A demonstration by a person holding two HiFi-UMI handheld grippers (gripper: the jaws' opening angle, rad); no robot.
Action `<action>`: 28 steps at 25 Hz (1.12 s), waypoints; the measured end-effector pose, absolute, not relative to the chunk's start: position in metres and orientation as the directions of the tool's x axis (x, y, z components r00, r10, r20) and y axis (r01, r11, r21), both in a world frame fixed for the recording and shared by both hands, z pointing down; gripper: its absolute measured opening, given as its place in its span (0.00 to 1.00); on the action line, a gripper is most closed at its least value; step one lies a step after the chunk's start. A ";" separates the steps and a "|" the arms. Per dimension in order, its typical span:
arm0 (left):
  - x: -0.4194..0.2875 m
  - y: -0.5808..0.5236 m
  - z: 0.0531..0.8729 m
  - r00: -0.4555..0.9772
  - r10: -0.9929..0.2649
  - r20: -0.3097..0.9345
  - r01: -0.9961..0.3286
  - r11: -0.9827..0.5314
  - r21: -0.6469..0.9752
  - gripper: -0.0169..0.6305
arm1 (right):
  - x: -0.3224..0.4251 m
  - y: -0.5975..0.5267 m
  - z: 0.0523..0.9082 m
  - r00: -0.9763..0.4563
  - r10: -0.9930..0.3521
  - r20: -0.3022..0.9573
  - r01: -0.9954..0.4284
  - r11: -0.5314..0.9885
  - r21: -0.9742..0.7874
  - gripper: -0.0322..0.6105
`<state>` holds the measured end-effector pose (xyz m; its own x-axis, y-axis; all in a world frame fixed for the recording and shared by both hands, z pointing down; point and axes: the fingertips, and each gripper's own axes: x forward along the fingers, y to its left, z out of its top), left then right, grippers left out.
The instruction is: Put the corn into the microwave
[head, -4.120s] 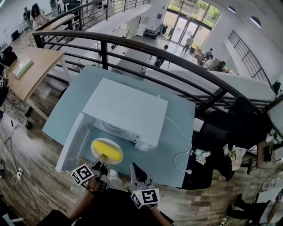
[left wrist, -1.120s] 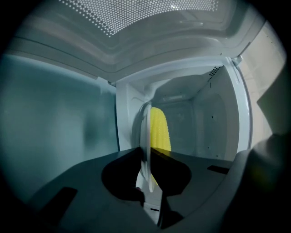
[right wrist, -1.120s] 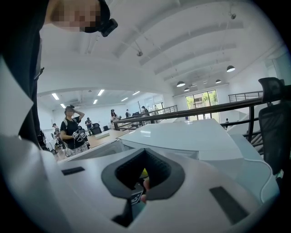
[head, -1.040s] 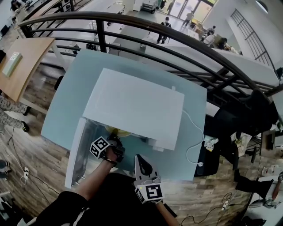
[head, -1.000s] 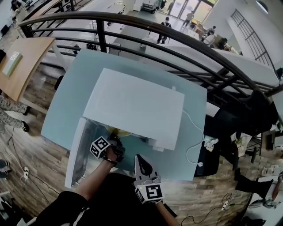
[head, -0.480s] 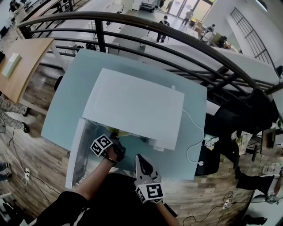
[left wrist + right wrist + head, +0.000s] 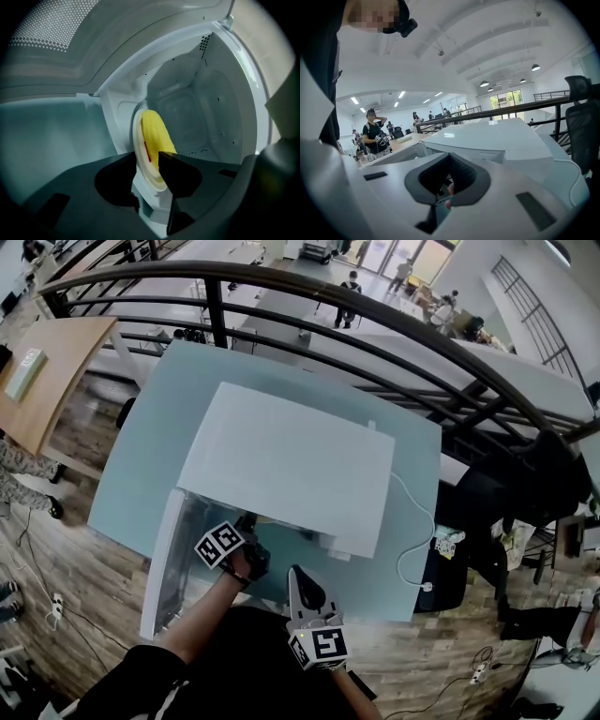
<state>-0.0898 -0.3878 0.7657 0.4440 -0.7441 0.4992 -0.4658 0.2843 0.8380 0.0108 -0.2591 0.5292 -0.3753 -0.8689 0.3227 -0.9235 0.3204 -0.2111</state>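
Observation:
The yellow corn lies on a cream plate that rests inside the open white microwave. My left gripper reaches into the cavity. Its jaws are opening, with the plate's near rim between them and the pads coming away from it. In the head view only the left gripper's marker cube and the hand show at the microwave's mouth; the plate is hidden there. My right gripper hangs shut and holds nothing, near the table's front edge, pointing at the microwave. The right gripper view shows its jaws closed together.
The microwave door stands swung open to the left. A white cable runs from the microwave to the right over the pale blue table. A black railing lies behind, a dark chair to the right.
A few seconds ago the plate was held in front of the microwave; now it is inside. In the last second the left gripper rolled slightly, and the yellow at the opening is gone from the head view.

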 end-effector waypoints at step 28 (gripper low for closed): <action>-0.088 -0.368 0.768 0.439 -0.725 0.531 -0.523 0.274 0.807 0.10 | 0.019 -0.253 0.530 -0.360 -0.878 0.315 -0.927 0.300 -0.224 0.06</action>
<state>-0.0878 -0.3683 0.7679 0.4389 -0.7252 0.5305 -0.5231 0.2738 0.8071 0.0191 -0.2530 0.5303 -0.3604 -0.8778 0.3155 -0.9272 0.3001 -0.2242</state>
